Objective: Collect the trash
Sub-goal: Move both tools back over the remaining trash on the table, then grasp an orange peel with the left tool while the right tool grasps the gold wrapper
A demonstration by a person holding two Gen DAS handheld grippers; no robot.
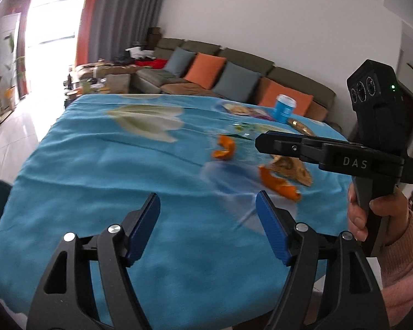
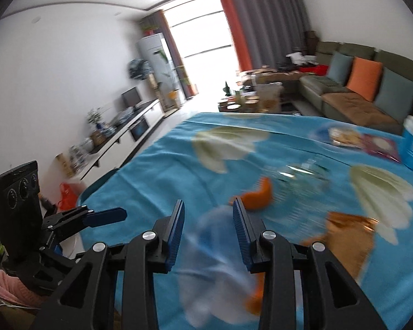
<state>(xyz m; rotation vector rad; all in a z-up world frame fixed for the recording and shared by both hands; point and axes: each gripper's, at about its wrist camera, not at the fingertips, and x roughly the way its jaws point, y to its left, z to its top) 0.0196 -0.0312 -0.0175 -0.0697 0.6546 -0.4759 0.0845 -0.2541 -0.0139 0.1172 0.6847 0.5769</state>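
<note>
Trash lies on a table under a blue flowered cloth (image 1: 96, 165). Two orange peels (image 1: 224, 148) (image 1: 279, 185), a brown paper wrapper (image 1: 291, 169) and a clear plastic bag (image 1: 228, 176) sit at the right. My left gripper (image 1: 208, 228) is open and empty, above the cloth just short of the bag. My right gripper (image 2: 208, 236) is open, its jaws either side of the blurred clear bag (image 2: 214, 250), above the cloth. An orange peel (image 2: 258, 195) and the brown wrapper (image 2: 349, 236) lie beyond it. The right gripper also shows in the left wrist view (image 1: 264, 141).
A blue tub (image 1: 283, 108), a snack packet (image 1: 245, 110) and a round tin (image 1: 300, 128) stand at the table's far right. A sofa with orange and grey cushions (image 1: 206, 68) runs behind. A TV cabinet (image 2: 124, 140) lines the left wall.
</note>
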